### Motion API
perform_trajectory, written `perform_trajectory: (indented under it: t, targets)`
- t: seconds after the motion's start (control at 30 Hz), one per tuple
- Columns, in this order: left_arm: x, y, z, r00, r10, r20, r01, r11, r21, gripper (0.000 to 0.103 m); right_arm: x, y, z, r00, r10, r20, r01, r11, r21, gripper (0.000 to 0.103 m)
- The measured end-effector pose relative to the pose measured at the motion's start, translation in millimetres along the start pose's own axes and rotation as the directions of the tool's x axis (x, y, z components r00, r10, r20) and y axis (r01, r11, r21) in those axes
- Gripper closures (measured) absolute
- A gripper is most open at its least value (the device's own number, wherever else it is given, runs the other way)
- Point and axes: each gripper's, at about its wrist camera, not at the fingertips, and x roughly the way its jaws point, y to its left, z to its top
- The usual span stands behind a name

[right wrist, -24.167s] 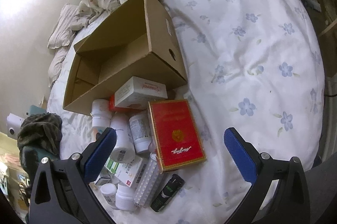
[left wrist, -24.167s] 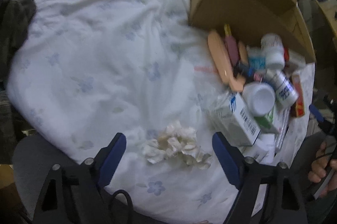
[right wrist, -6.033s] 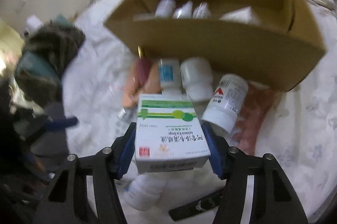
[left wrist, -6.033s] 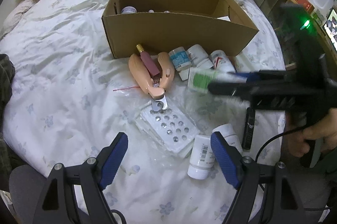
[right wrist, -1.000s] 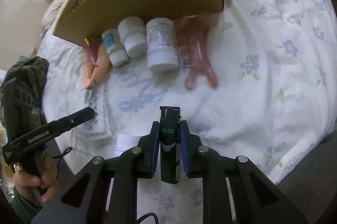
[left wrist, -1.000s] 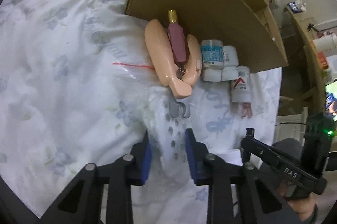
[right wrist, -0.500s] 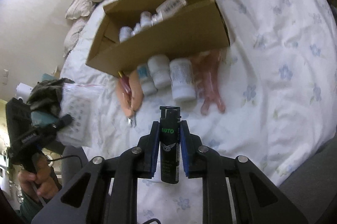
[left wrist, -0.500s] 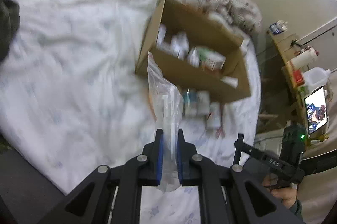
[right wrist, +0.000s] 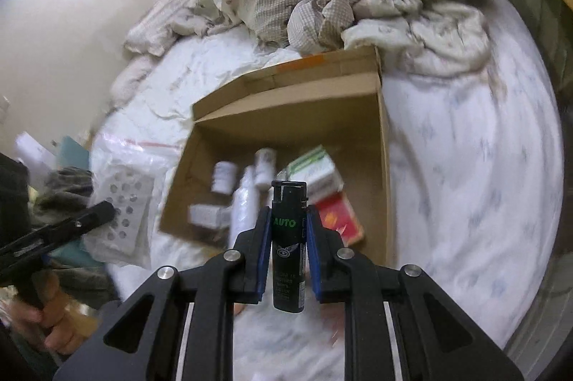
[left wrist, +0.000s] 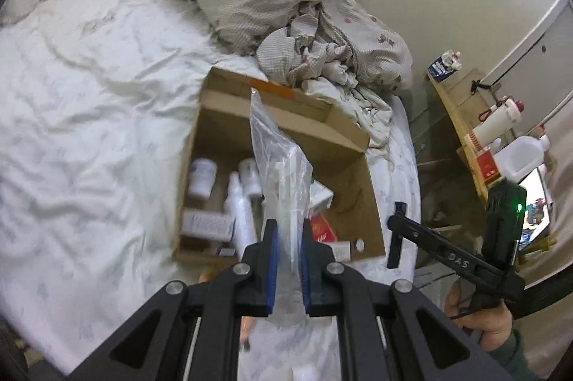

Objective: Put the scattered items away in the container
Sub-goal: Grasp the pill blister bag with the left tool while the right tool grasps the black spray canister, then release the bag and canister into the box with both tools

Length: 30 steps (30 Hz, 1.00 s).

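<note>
My left gripper [left wrist: 288, 234] is shut on a clear plastic bag [left wrist: 277, 158] with blister pill packs inside, held up above the near wall of the open cardboard box [left wrist: 229, 83]. The bag also shows in the right wrist view [right wrist: 123, 201]. My right gripper [right wrist: 288, 223] is shut on a black lighter [right wrist: 288, 244] marked AUTO, held above the box [right wrist: 383, 166] near its front edge. Inside the box lie white bottles [left wrist: 202, 171], a white carton [left wrist: 206, 223], a green-and-white carton [right wrist: 315, 169] and a red pack [right wrist: 340, 219].
The box sits on a white flowered bed sheet [left wrist: 78, 115]. A crumpled checked duvet [left wrist: 272, 1] is piled behind it. A wooden side table [left wrist: 465, 115] with a flask and jug stands at the right. Dark clothing [right wrist: 68, 184] lies left of the bed.
Both grippers have lifted and moved toward the box, from over the loose items in front of it to above its near edge. Each still holds its item.
</note>
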Motion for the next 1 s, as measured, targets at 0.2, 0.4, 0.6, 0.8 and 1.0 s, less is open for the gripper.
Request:
perform_trajectory:
  t: [0.2,0.4,0.6,0.8,1.0]
  targets:
    - [72,-7,17,0.995,0.013,-0.104,-0.016,1.000,-0.021,0.093,63,-9,18,0.975,-0.191,-0.116,0.181,0.979,-0.089,0.083]
    - [121,-4,12,0.983,0.053,-0.178,-0.058,0.998,-0.022,0.092,82,-15,10,0.954,-0.246,-0.174,0.223,0.965,-0.137,0.082]
    - [132,-3,7,0.977,0.097,-0.190,-0.095,0.995,0.015,0.092,84,-21,8,0.952,-0.239,-0.192,0.217,0.968,-0.129,0.082]
    - [129,3,6,0.965,0.127,-0.229,-0.136,0.991,-0.022,0.056,71,-22,6,0.956,-0.217,-0.198,0.201,0.975,-0.099,0.044]
    - [86,-4,-1,0.977,0.155,-0.148,-0.152,0.988,0.033,0.036,14,-14,-9,0.982,-0.169,-0.084,0.160,0.982,-0.104,0.042]
